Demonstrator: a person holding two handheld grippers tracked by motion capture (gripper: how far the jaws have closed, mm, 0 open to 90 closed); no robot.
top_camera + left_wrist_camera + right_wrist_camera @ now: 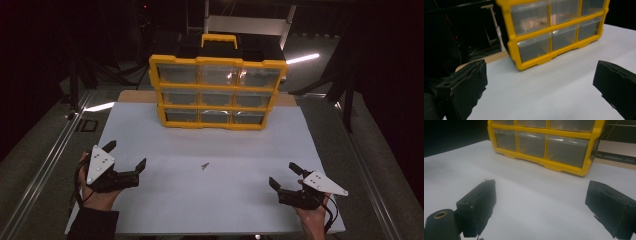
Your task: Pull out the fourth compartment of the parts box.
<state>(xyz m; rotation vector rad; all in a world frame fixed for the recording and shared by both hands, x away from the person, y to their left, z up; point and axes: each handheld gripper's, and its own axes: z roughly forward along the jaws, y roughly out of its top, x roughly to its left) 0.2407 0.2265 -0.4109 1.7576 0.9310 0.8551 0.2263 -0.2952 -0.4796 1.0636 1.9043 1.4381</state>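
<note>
We see a white table (pixel 210 200) with a yellow drawer box (pixel 217 92) standing upright at its far end, its black top and yellow handle (pixel 218 40) facing up. The box shows three rows of three clear drawers, all pushed in.

Near the middle of the table lies a small screw (pixel 204 166), alone on the bare surface, well in front of the box and roughly midway between our two hands. It touches nothing but the table.

Our left gripper (pixel 128 156) sits at the near left of the table, held in the left hand (pixel 97 192), with its grey plate on top. Its jaws stand wide apart and hold nothing; in the left gripper view (pixel 539 82) we look between the two black pads at bare table and the lower left corner of the box.

Our right gripper (pixel 283 175) sits at the near right, held in the right hand (pixel 312 215), pointing toward the middle of the table. Its jaws are also spread wide with nothing between them; in the right gripper view (pixel 540 205) the gap shows white table and the bottom row of drawers.

Both grippers are well apart from the screw and from the box, and neither touches anything other than the hand holding it
</note>
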